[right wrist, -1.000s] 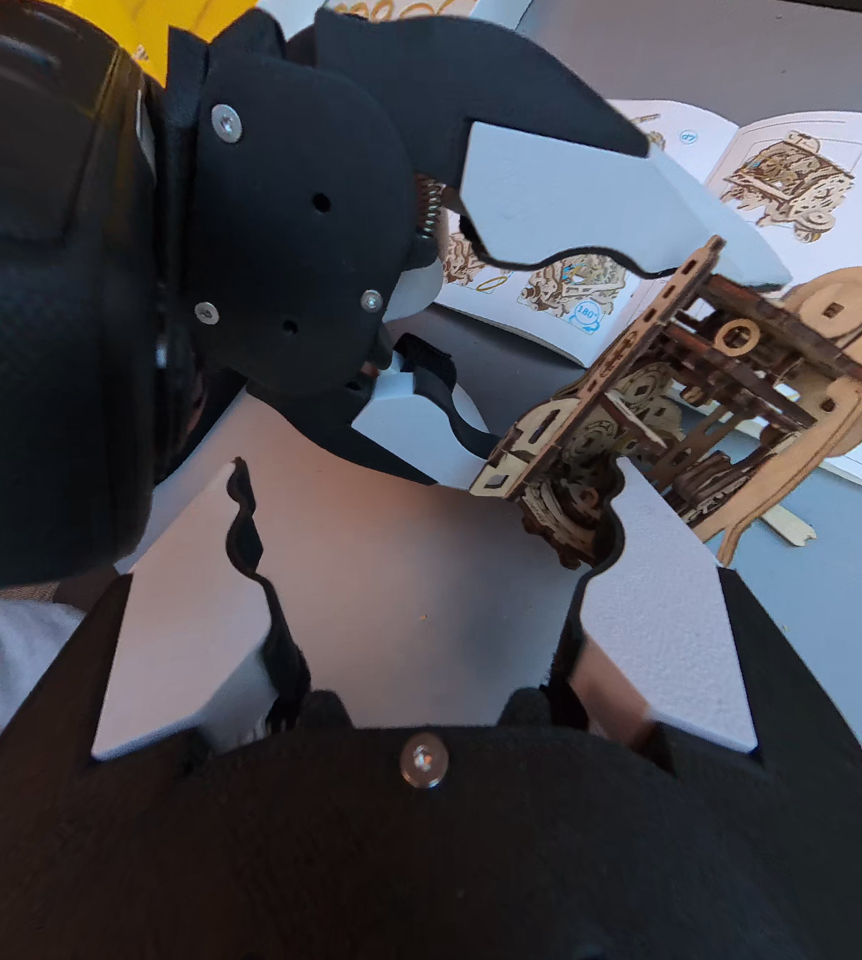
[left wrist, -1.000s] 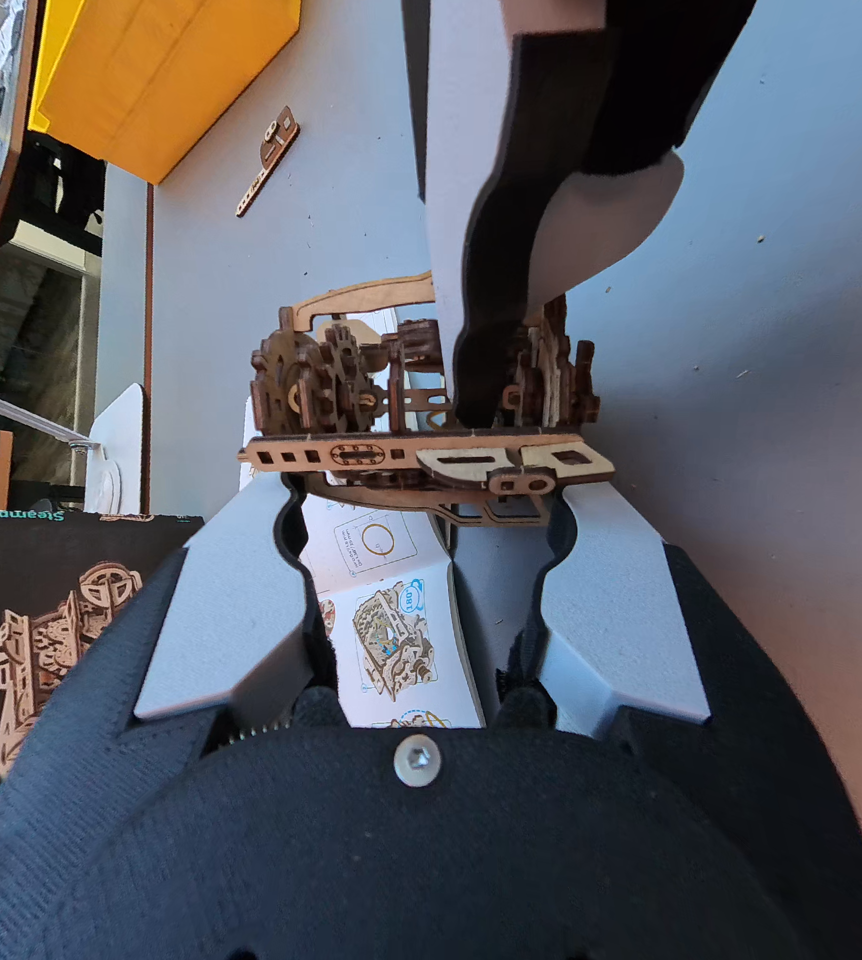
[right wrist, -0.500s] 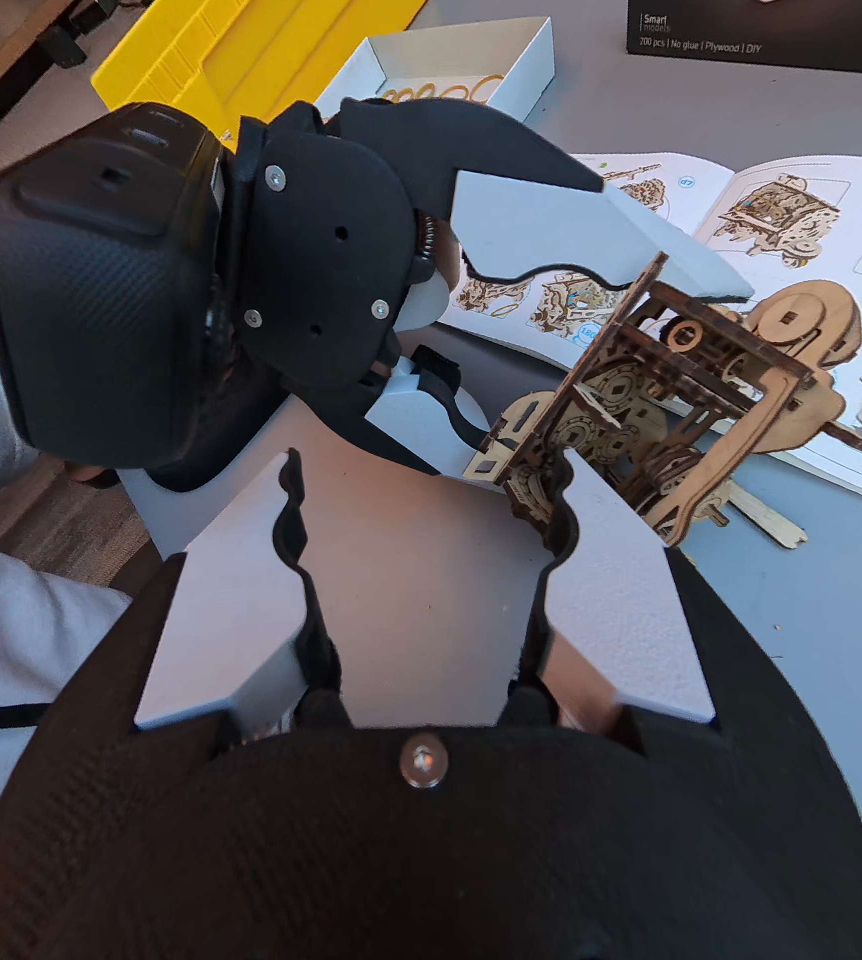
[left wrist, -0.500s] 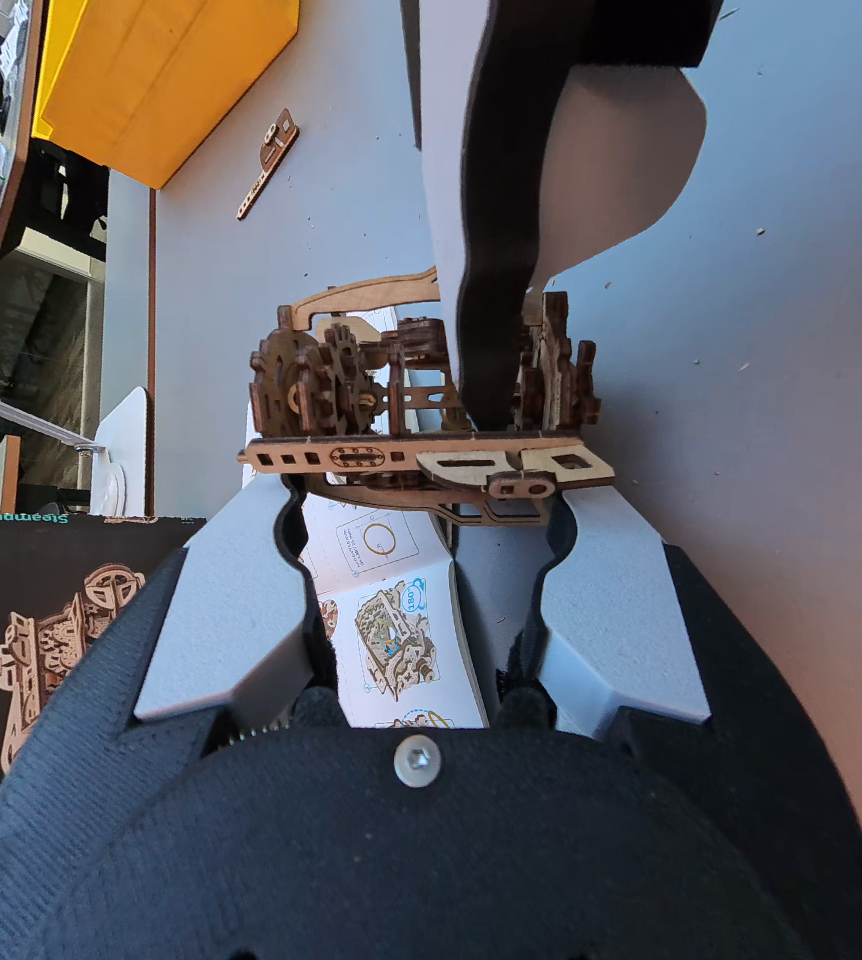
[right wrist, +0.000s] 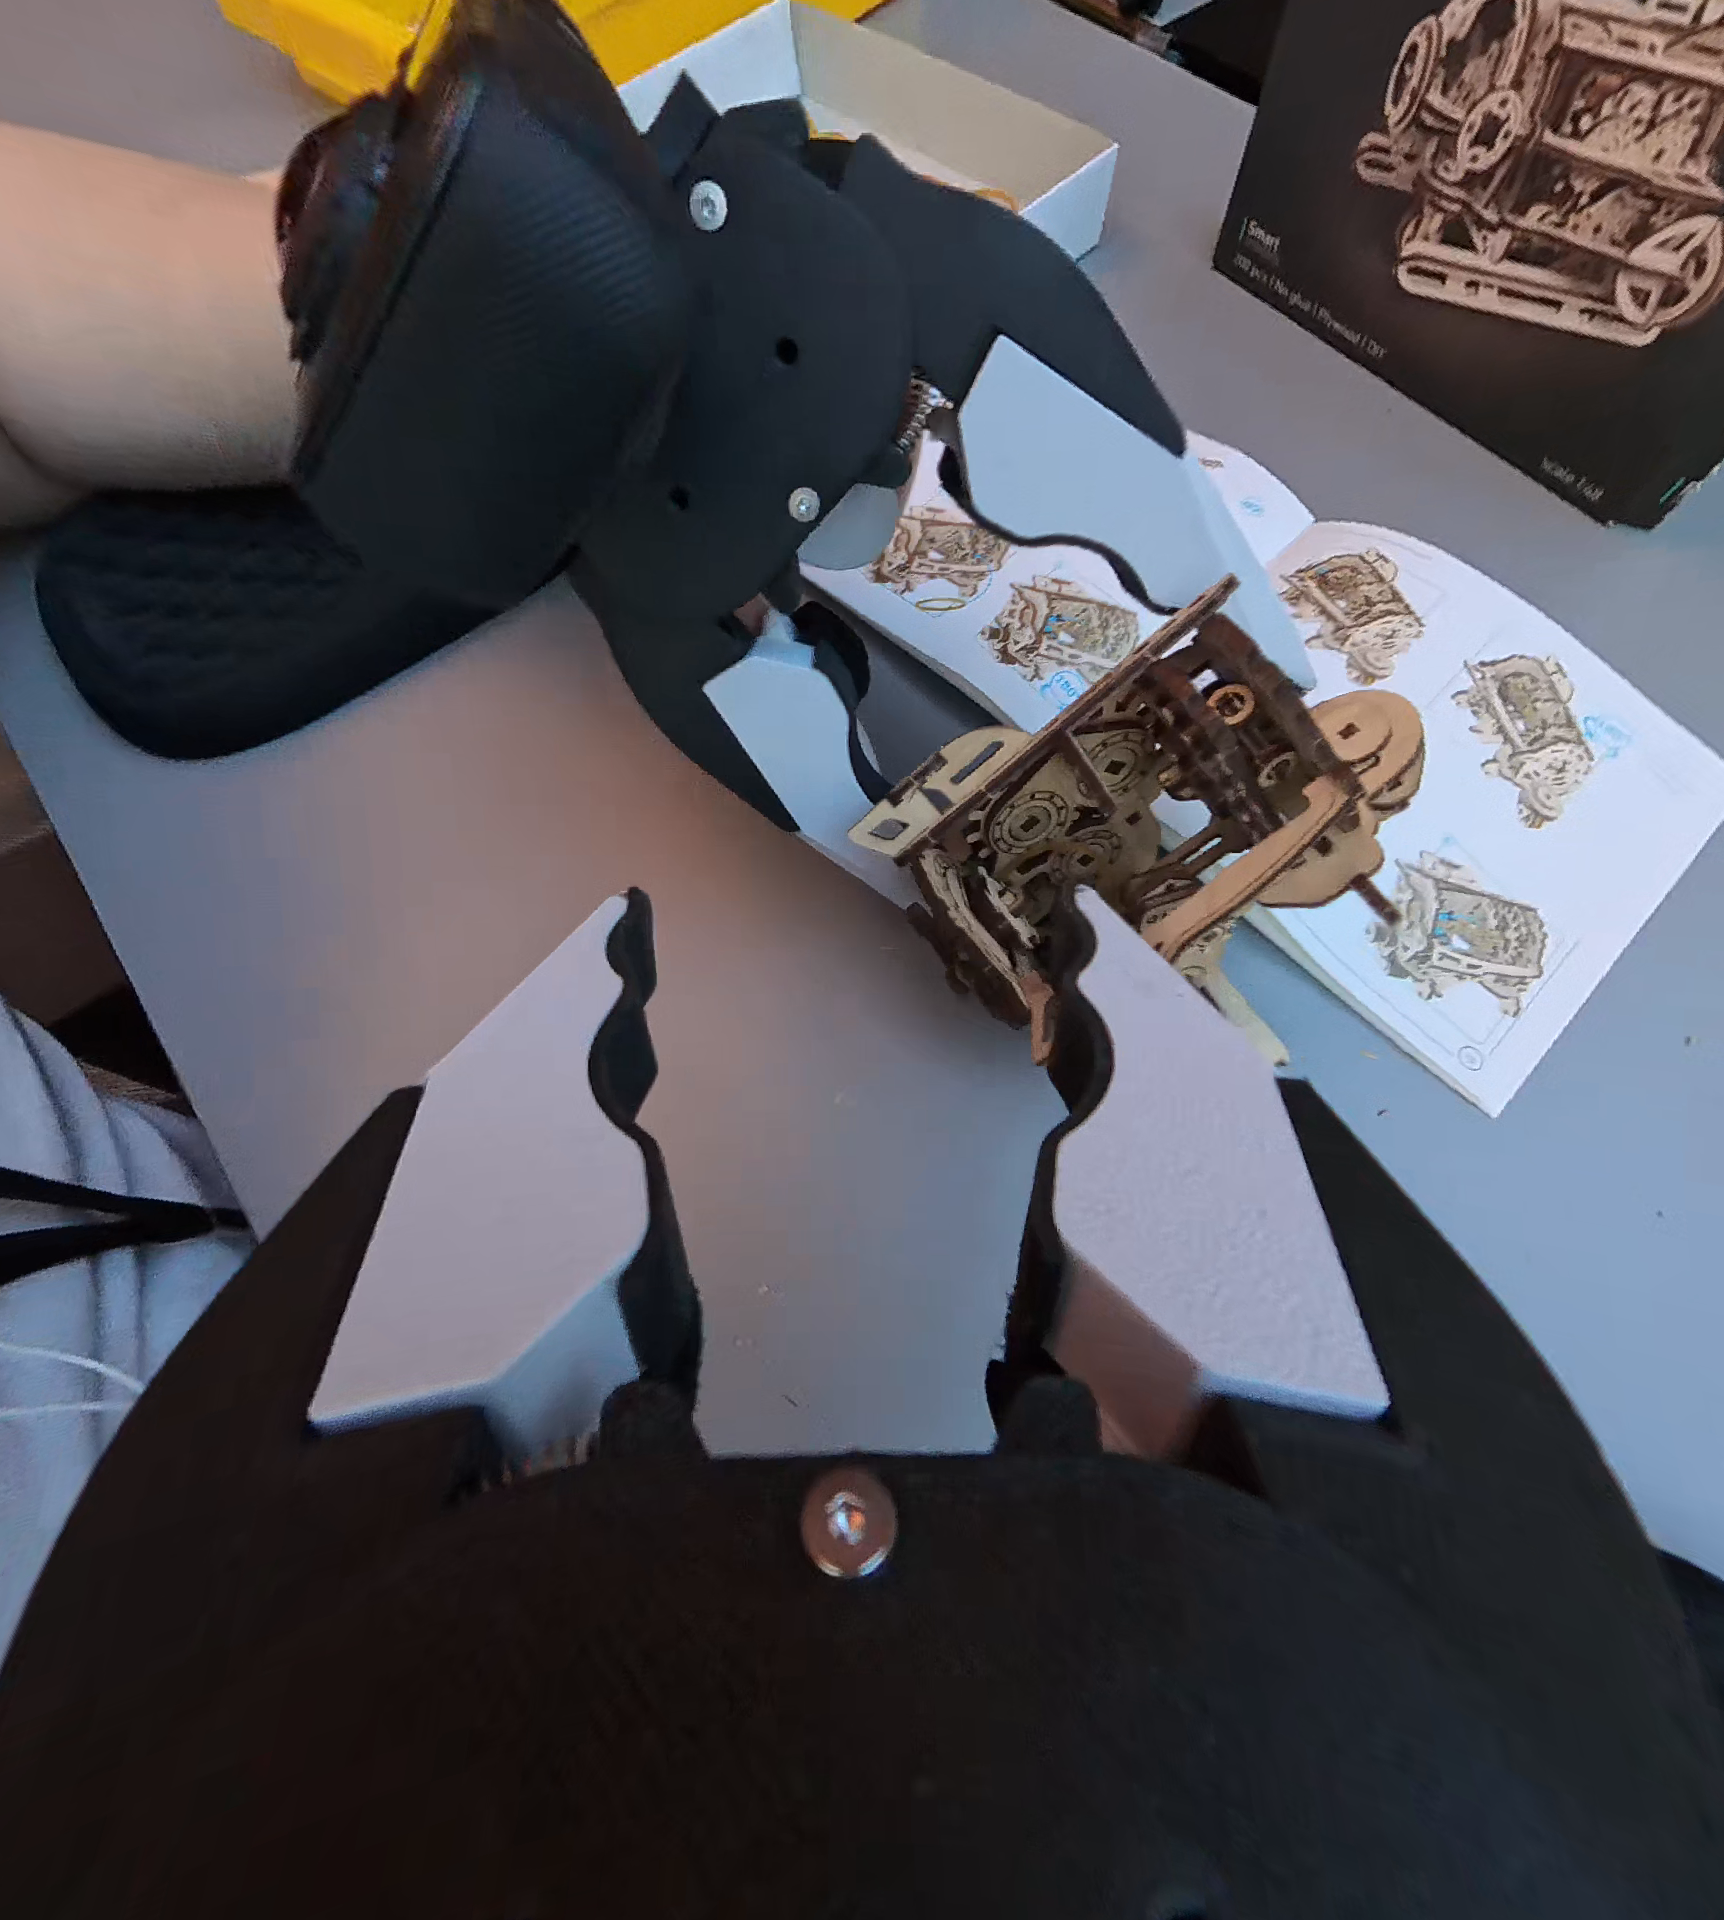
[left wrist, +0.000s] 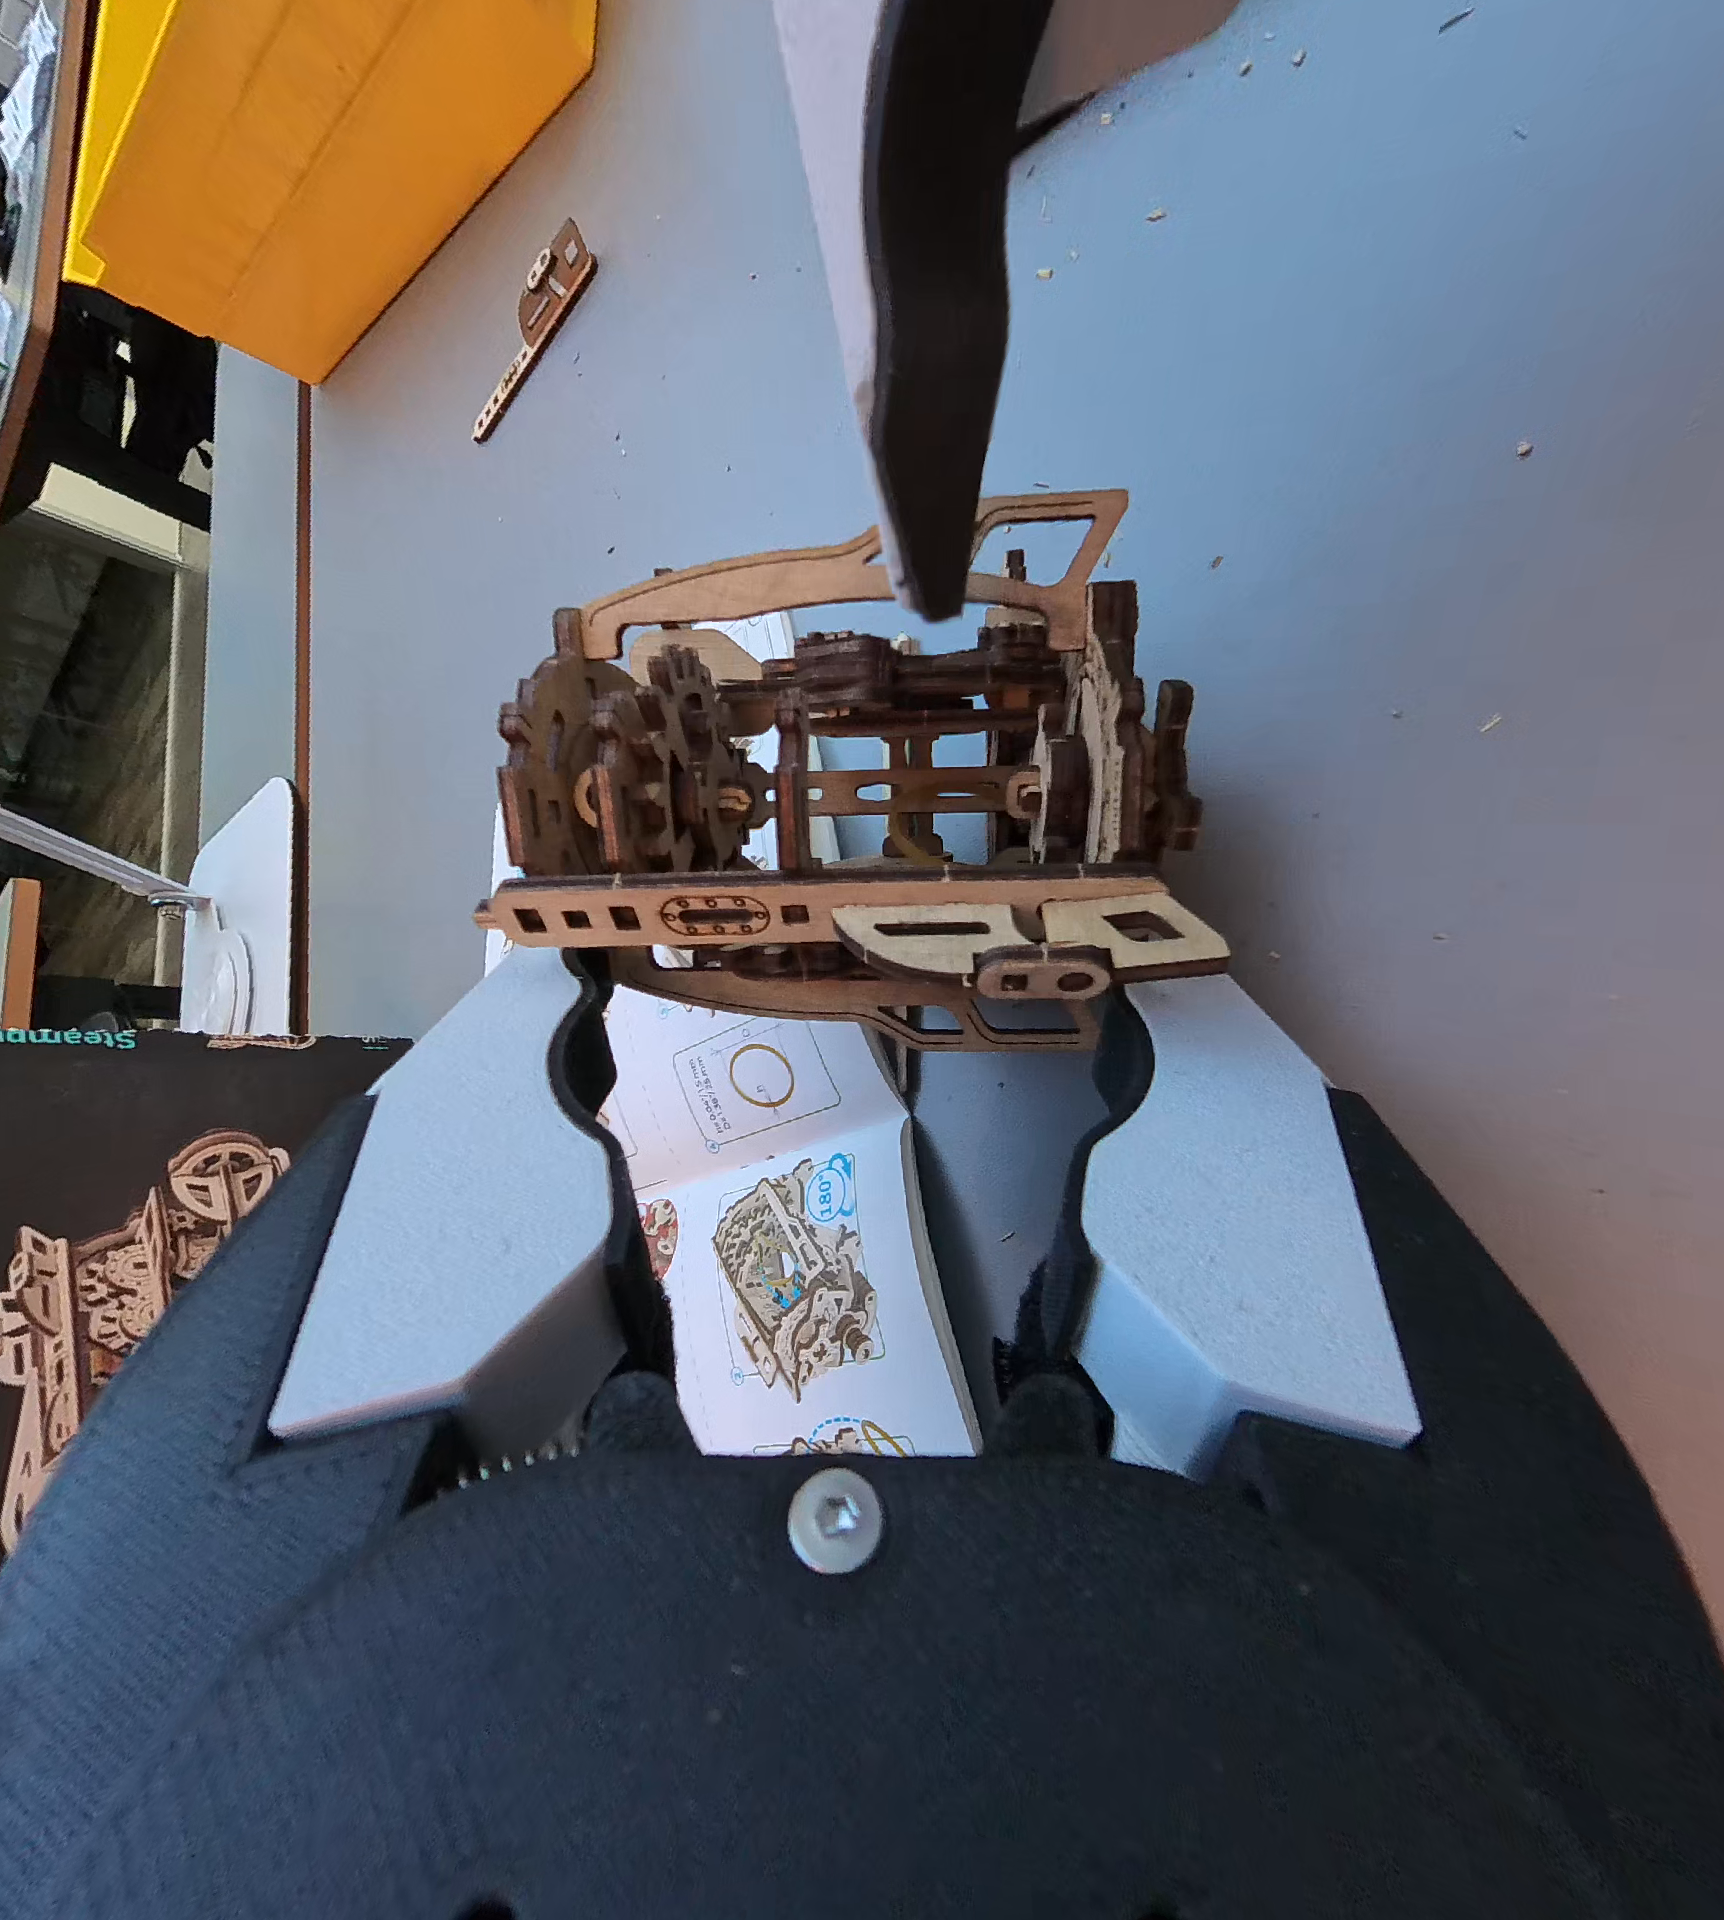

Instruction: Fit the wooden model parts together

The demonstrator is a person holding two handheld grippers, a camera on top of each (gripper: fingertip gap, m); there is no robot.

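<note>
Gripping the brown laser-cut wooden gear model (left wrist: pixel 837 810) by its pale slotted base plate, the left gripper (left wrist: pixel 847 997) has its two grey fingers closed against the plate's underside frame, one at each end, and holds the model up off the grey tabletop (left wrist: pixel 1460 623). Under its jaws lies the open white instruction booklet (left wrist: pixel 796 1278) with printed assembly drawings. In the right wrist view the right gripper (right wrist: pixel 853 935) has its jaws spread wide with nothing between them; its right fingertip (right wrist: pixel 1076 935) sits just at the lower edge of the model (right wrist: pixel 1128 821), though whether it touches cannot be told. That view shows the model tilted, held above the booklet (right wrist: pixel 1523 831) near the table's front edge. Seen from the left wrist, one dark-edged finger of the right gripper (left wrist: pixel 925 416) hangs down over the model's far curved rail. Farther off on the table lies a loose thin wooden strip part (left wrist: pixel 536 322), and beyond it a yellow bin (left wrist: pixel 318 156). A black product box printed with a picture of the model (right wrist: pixel 1523 229) stands at the far side, beside a shallow white cardboard tray (right wrist: pixel 941 135).
</note>
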